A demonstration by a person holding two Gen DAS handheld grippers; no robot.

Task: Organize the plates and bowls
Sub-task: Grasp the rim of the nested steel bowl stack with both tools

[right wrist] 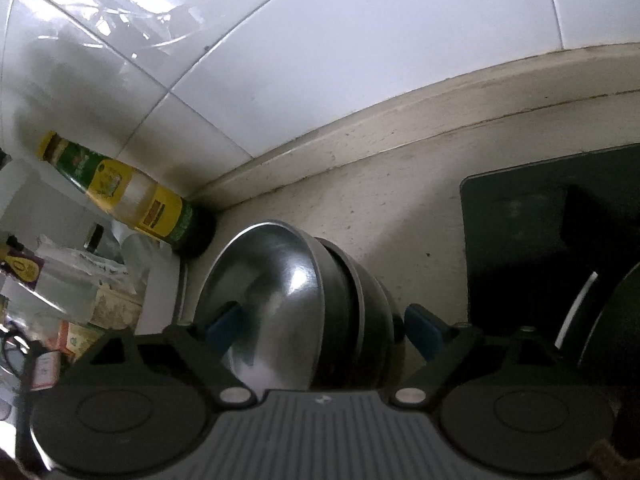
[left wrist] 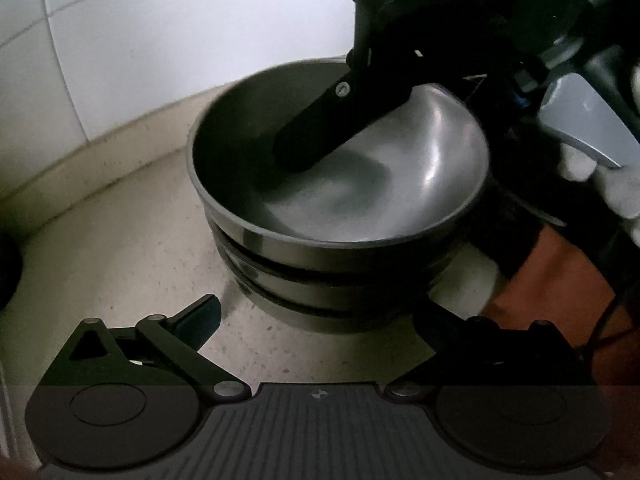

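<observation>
right gripper (right wrist: pixel 320 326): fingers spread wide, one inside the top bowl (left wrist: pixel 360 184) and one outside the stack's wall; neither pad looks pressed on the rim, so it pinches nothing.
left gripper (left wrist: pixel 320 320): spread apart, empty, low and just in front of the bowl stack (left wrist: pixel 320 276), near but apart from it.
bowl stack: steel bowls nested on the pale counter (left wrist: pixel 120 248), near the tiled wall (left wrist: pixel 180 40); the upper rim looks a little tilted against the one beneath.
beside the stack: an oil bottle (right wrist: pixel 120 192) on one side, a dark board (right wrist: pixel 520 216) on the other, both apart from it.
step in hand: by my reading, the top bowl is being seated or let go.
doing it well: draw the inner finger straight up along the wall without hooking the rim; check the top bowl sits level before leaving; the left gripper could steady the lower bowls, since polished steel slides easily.
writing: "das" in white letters on the right gripper's body in the left wrist view; the bottle's yellow and green label is too blurred to read.
</observation>
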